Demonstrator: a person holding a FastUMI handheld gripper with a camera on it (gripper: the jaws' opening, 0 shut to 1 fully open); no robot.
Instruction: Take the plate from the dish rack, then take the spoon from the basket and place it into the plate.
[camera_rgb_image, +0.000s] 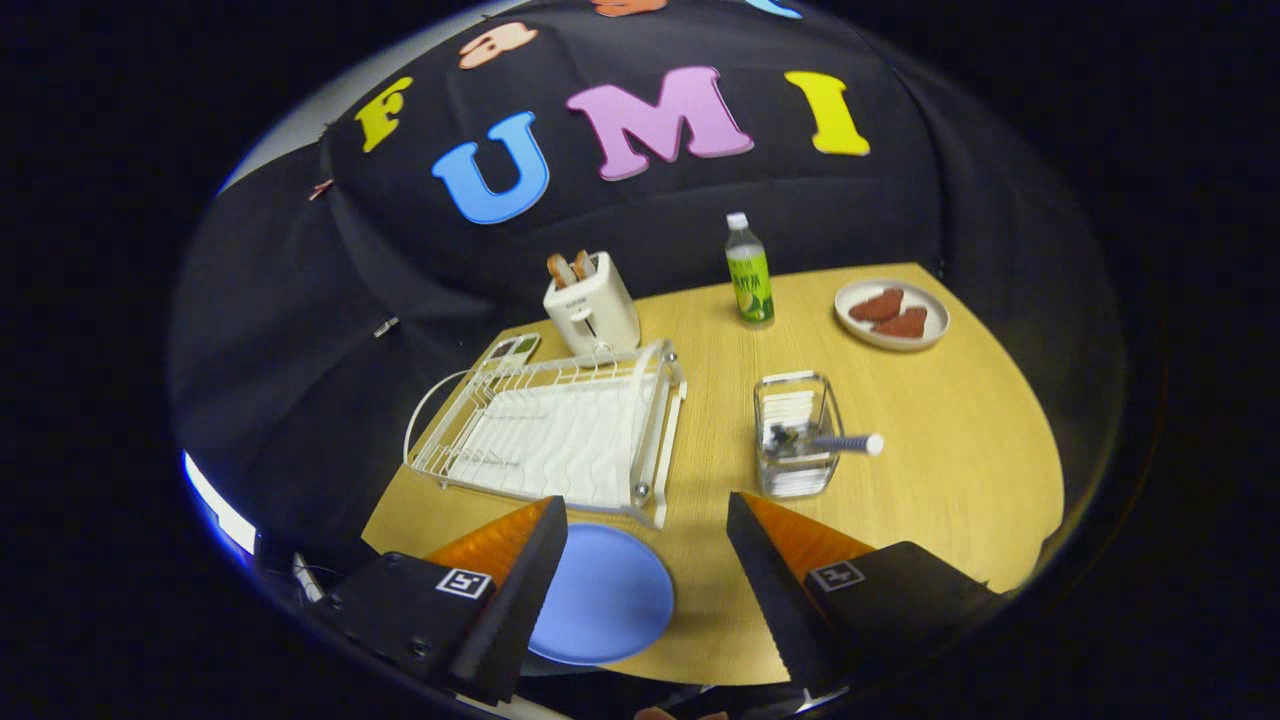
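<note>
1. Dish rack (560, 430): the white wire rack is sitting on the left part of the tabletop (950, 440), beyond the left finger. No plate is standing in its slots, so the first step is judged to be complete.
2. Toaster (592, 300): a white toaster with slices sticking out is standing just behind the rack. It is playing no part in the task.
3. Blue plate (610, 595): it is lying flat on the tabletop just in front of the rack's near edge, between the fingers and partly hidden behind the left one. Nothing is lying on it.
4. Tool (645, 560): its fingers are standing wide apart and holding nothing, hovering above the near edge of the tabletop.
5. Bottle (749, 272): a green-labelled bottle is standing upright at the back, well apart from the work.
6. Basket (795, 435): the clear basket is standing just beyond the right finger. The spoon (845, 443) is resting in it, its handle leaning out over the right rim.
7. Round dish (892, 314): it is carrying two brown pieces at the far right, well apart from the basket.
8. Outstanding: grasping the spoon, lifting it clear of the basket, and setting it into the blue plate. Roughly half the task is judged to be remaining.
</note>
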